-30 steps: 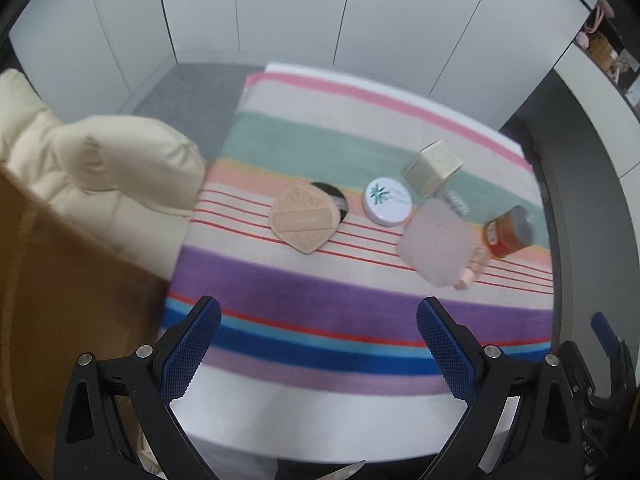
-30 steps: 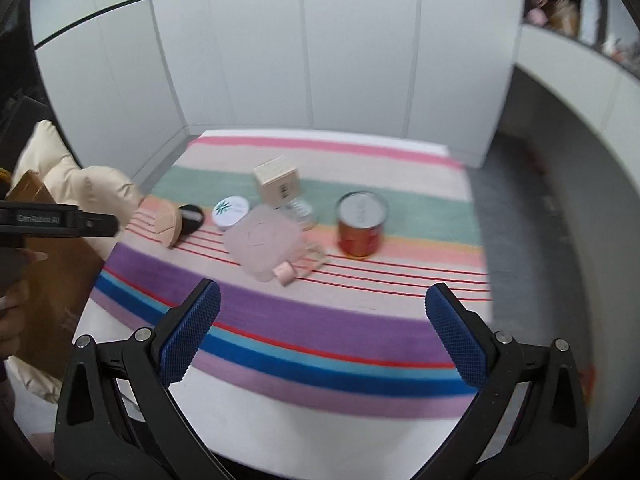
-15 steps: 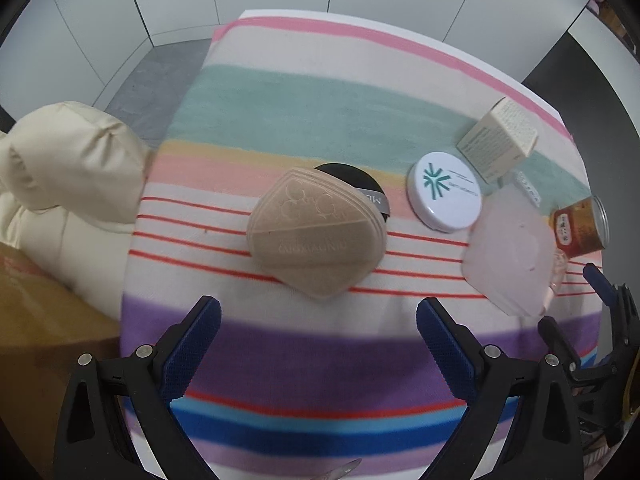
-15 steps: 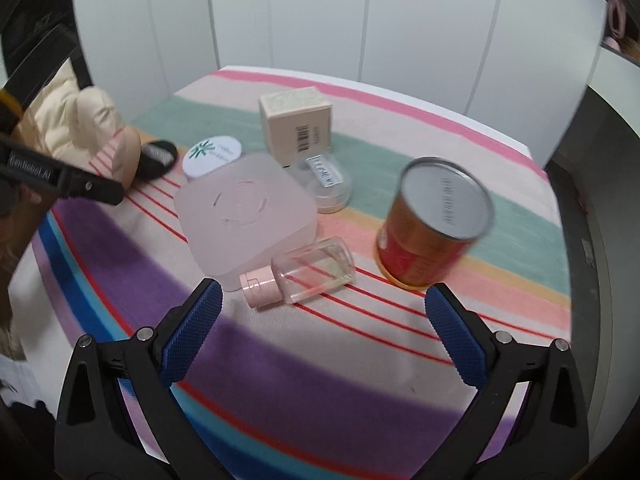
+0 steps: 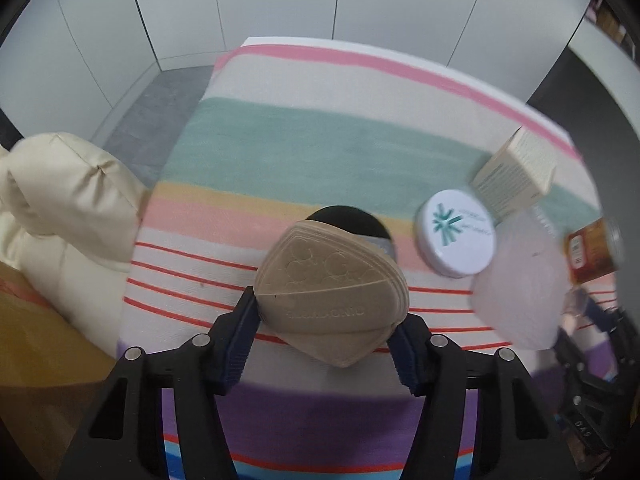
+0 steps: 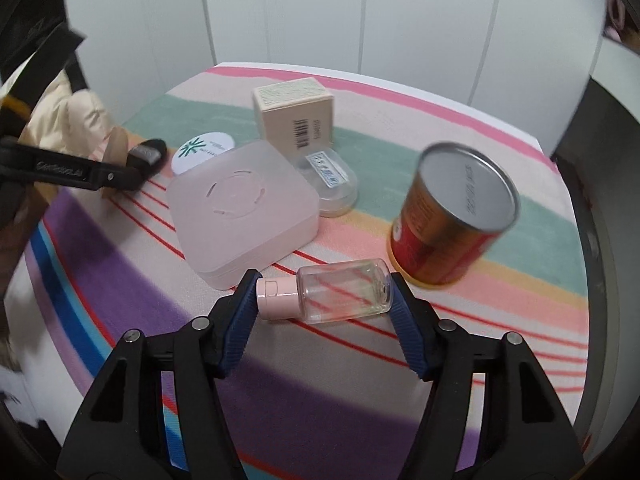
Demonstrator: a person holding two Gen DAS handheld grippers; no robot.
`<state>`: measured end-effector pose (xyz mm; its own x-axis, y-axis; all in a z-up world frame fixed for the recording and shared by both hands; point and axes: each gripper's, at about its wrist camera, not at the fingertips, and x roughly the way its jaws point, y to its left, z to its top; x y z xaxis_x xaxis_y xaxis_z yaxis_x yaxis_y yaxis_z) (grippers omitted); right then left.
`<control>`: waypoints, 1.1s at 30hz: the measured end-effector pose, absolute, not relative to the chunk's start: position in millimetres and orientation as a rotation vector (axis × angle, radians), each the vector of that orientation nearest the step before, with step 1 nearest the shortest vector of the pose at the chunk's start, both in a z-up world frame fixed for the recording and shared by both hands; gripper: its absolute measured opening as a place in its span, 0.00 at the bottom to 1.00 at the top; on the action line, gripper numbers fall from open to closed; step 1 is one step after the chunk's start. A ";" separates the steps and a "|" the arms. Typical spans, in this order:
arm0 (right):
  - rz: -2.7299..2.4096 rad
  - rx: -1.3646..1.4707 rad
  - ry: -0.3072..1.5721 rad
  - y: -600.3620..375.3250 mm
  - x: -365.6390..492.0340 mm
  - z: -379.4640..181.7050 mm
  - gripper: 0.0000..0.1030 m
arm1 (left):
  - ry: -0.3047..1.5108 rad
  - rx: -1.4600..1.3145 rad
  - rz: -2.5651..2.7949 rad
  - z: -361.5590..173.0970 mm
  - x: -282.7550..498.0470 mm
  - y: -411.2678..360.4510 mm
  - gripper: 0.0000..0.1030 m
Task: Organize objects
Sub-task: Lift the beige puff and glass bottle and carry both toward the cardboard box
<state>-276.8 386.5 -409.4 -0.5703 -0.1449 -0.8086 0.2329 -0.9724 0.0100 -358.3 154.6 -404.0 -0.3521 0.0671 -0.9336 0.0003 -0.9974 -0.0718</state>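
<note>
**Both hand-held grippers closing on their first picks, sorting barely begun**

Left hand-held gripper (image 5: 326, 330) is clamping the tan shield-shaped compact (image 5: 330, 288) between its blue pads, one pad on each side edge. Whether the compact is lifting off the striped cloth of the desk (image 5: 320, 140) or only being squeezed in place, I cannot tell. Just beyond it, a black round case (image 5: 348, 218) is peeking out from behind.

Right hand-held gripper (image 6: 323, 300) is pinching the small clear bottle with the pink cap (image 6: 324, 296) end to end, one pad at the cap and the other at the base. The bottle is lying on its side, seemingly resting on the cloth.

Everything else is sitting loose and ungrouped, as far as I can judge. Ahead and left of the right hand-held gripper the frosted pink box (image 6: 244, 208) is lying close to the bottle; beyond that are the clear round jar (image 6: 330, 184), the beige carton (image 6: 296, 114) and the white round tin (image 6: 204, 150). Ahead and to the right, the red can (image 6: 452, 216) is standing near the bottle's base, looking blurred.

No bin or sorted row is showing, so where the pieces belong is unclear. I'm guessing nearly all the work is waiting: two items are in hand, five are untouched.
</note>
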 end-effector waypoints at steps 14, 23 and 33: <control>-2.641 1.521 -0.091 400.4 -271.2 -386.0 0.64 | -0.003 -1.781 2.533 -379.4 -343.1 173.1 0.55; -2.751 1.566 -0.124 415.5 -274.2 -321.3 0.64 | 0.101 -1.664 2.589 -306.3 -340.0 189.0 0.55; -2.871 1.502 -0.199 432.3 -285.1 -211.3 0.64 | 0.019 -1.554 2.658 -207.6 -345.3 191.0 0.55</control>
